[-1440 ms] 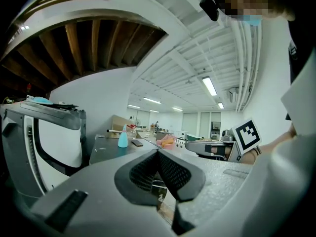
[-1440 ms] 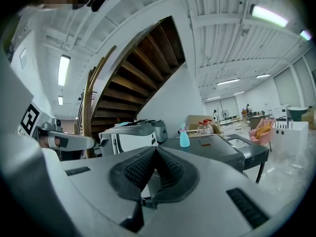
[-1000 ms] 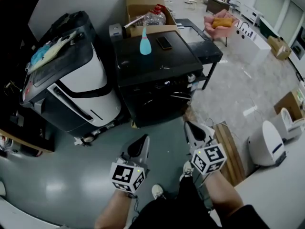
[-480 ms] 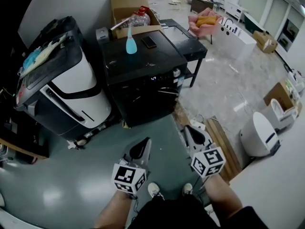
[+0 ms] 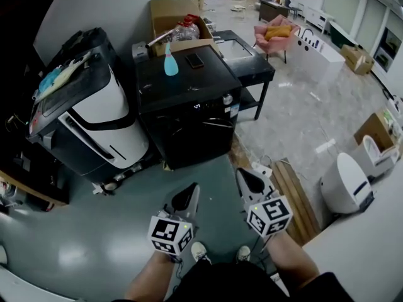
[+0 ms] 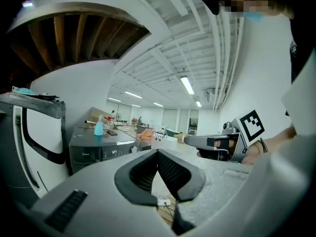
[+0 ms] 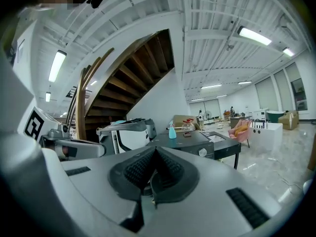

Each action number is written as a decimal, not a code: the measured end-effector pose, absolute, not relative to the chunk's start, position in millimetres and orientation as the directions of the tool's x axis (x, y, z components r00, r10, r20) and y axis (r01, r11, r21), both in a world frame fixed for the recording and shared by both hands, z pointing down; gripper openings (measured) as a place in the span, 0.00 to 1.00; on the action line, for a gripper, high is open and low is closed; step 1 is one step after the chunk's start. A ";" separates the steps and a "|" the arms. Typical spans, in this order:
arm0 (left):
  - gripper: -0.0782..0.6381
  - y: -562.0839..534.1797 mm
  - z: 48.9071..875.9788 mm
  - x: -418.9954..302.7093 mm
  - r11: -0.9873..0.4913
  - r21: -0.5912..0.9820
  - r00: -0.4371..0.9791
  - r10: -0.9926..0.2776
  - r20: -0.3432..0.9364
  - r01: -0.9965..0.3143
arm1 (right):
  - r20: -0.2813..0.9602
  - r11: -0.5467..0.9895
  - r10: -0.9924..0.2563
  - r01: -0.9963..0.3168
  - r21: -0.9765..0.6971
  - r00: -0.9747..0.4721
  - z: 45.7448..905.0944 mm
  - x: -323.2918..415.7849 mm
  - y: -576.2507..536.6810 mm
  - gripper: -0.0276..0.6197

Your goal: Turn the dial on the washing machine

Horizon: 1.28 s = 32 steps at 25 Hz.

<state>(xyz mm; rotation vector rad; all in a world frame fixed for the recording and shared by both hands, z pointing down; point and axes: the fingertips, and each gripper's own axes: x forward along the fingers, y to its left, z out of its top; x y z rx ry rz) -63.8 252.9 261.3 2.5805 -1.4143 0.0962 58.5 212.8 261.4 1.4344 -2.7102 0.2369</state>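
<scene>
Your left gripper [image 5: 191, 189] has its jaws pressed together with nothing between them; in the left gripper view the two dark pads meet at the tip. Your right gripper [image 5: 243, 173] is the same, with its jaws closed on each other and empty. You hold the two side by side, a little apart, low in front of your body and pointing close to level over the grey floor [image 5: 94, 231].

The black washing machine [image 5: 189, 106] stands ahead of both grippers, well apart from them, and neither touches it. Its dial [image 5: 228, 99] is at the right end of the front panel. It lies beyond and a little to the right of your right gripper's tips, and further right again of your left gripper's line.

On the machine's top, beyond the dial from where you hold the tools, stand a teal spray bottle [image 5: 170, 61] and a dark phone [image 5: 194, 60], near each other. A cardboard box [image 5: 173, 14] sits behind them.

Left of your left gripper, and ahead of it, a large white and black appliance [image 5: 94, 118] stands just beside the washing machine. A wooden board [image 5: 296, 194] lies on the floor just right of your right gripper.
</scene>
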 end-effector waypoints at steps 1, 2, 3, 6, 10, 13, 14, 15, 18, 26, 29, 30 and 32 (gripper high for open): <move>0.12 254.9 259.5 -58.5 -0.516 0.139 0.533 -0.832 0.153 -0.845 | 0.132 0.560 -0.811 -0.822 -0.105 -0.569 258.8 62.7 215.6 0.04; 0.12 256.6 257.7 -53.7 -0.508 0.137 0.525 -0.837 0.154 -0.851 | 0.132 0.565 -0.807 -0.818 -0.107 -0.575 256.6 67.2 218.0 0.04; 0.11 258.1 255.6 -49.0 -0.500 0.134 0.517 -0.843 0.153 -0.856 | 0.130 0.571 -0.804 -0.814 -0.110 -0.581 255.2 71.9 220.0 0.04; 0.11 262.8 249.9 -33.7 -0.487 0.120 0.501 -0.853 0.147 -0.865 | 0.114 0.586 -0.795 -0.803 -0.110 -0.596 253.4 86.4 224.3 0.04; 0.11 268.3 245.4 -14.4 -0.478 0.111 0.490 -0.861 0.139 -0.871 | 0.120 0.596 -0.786 -0.795 -0.113 -0.606 250.5 103.3 229.6 0.04; 0.11 270.9 243.5 -5.4 -0.470 0.110 0.481 -0.866 0.134 -0.876 | 0.118 0.604 -0.781 -0.789 -0.111 -0.614 249.1 112.2 232.2 0.04; 0.11 271.3 243.3 -2.4 -0.469 0.110 0.480 -0.867 0.133 -0.876 | 0.118 0.604 -0.780 -0.789 -0.109 -0.614 248.5 115.3 232.7 0.04; 0.12 271.5 243.5 0.8 -0.469 0.111 0.480 -0.867 0.133 -0.876 | 0.118 0.605 -0.780 -0.789 -0.109 -0.614 248.4 118.5 233.3 0.04; 0.12 271.3 245.2 9.3 -0.472 0.115 0.485 -0.865 0.133 -0.874 | 0.123 0.601 -0.782 -0.792 -0.109 -0.611 249.8 127.6 235.3 0.04; 0.11 266.1 245.8 14.0 -0.478 0.124 0.493 -0.860 0.136 -0.869 | 0.134 0.587 -0.789 -0.800 -0.121 -0.599 254.5 134.7 234.8 0.04; 0.11 265.8 247.1 13.6 -0.477 0.126 0.491 -0.860 0.139 -0.870 | 0.136 0.586 -0.789 -0.800 -0.125 -0.599 255.5 134.7 234.0 0.04; 0.11 265.8 248.0 12.7 -0.476 0.126 0.491 -0.860 0.140 -0.870 | 0.136 0.586 -0.789 -0.801 -0.126 -0.599 256.2 133.9 233.8 0.04; 0.12 266.3 249.6 10.8 -0.477 0.127 0.492 -0.859 0.140 -0.870 | 0.137 0.587 -0.788 -0.800 -0.127 -0.600 257.9 131.9 234.0 0.04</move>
